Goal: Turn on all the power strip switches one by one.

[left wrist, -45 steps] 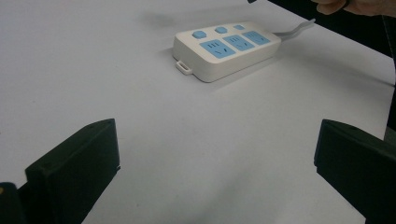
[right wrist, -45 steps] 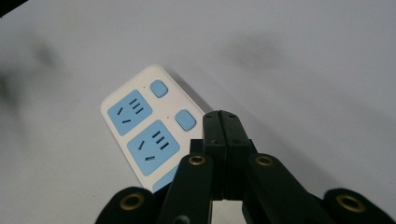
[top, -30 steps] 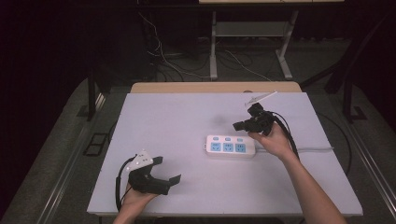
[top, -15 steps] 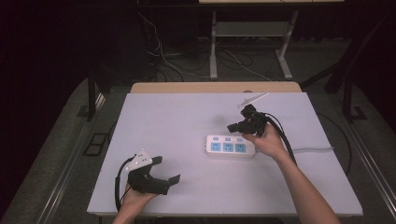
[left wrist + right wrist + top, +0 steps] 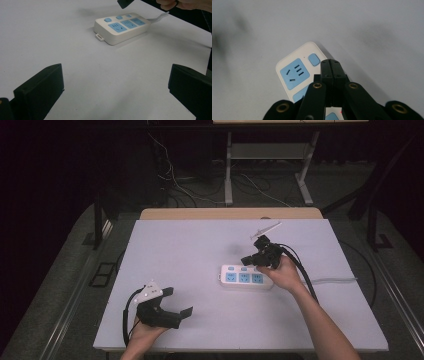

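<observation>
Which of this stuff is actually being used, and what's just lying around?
In use:
- power strip
- right hand-held gripper, jaws shut, over the strip's buttons

Idle or lying about:
- left hand-held gripper, jaws open, away from the strip
- white stick-like item near the table's far edge
- cables on the floor

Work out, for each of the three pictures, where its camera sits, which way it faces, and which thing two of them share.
High view: above the person's side, facing forward and down on the table; both forearms, left gripper, right gripper.
Left gripper view: behind its open fingers, facing the power strip.
Right gripper view: above its shut fingers, facing down onto the power strip.
Shared: the power strip.
</observation>
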{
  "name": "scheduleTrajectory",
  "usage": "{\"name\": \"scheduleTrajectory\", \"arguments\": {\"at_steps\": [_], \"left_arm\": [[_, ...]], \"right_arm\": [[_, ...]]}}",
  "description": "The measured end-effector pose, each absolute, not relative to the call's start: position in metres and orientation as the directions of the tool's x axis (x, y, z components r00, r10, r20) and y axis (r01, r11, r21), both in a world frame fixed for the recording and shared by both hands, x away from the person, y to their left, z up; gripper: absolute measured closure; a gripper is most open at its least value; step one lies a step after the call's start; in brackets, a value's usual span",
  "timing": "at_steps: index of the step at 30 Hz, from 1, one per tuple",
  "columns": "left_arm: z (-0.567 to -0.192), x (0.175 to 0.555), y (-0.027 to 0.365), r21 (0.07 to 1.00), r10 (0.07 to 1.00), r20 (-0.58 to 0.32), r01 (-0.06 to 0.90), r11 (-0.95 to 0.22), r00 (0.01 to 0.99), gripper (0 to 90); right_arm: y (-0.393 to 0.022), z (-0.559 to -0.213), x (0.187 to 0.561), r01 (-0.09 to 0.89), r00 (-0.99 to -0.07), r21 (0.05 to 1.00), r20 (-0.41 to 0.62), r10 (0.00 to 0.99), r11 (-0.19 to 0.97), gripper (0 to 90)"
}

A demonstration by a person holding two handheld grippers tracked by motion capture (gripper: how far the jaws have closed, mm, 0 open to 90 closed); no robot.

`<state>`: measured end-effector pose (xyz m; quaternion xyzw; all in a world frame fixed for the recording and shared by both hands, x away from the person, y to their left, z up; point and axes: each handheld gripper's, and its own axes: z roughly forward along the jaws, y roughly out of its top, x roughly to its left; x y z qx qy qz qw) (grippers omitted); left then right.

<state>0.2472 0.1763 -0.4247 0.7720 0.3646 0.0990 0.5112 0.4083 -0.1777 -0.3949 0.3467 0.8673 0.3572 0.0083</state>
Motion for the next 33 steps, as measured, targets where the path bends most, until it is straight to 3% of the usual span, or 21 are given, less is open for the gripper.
{"name": "scheduleTrajectory", "arguments": {"at_steps": [33], "left_arm": [[-0.425,0.247,0.176,0.861,0.664,-0.218,0.461,-0.215,0.716,0.0]], "right_arm": [[-0.176,-0.414,0.41,0.612,-0.754,0.6,0.245,0.609,0.516,90.0]]}}
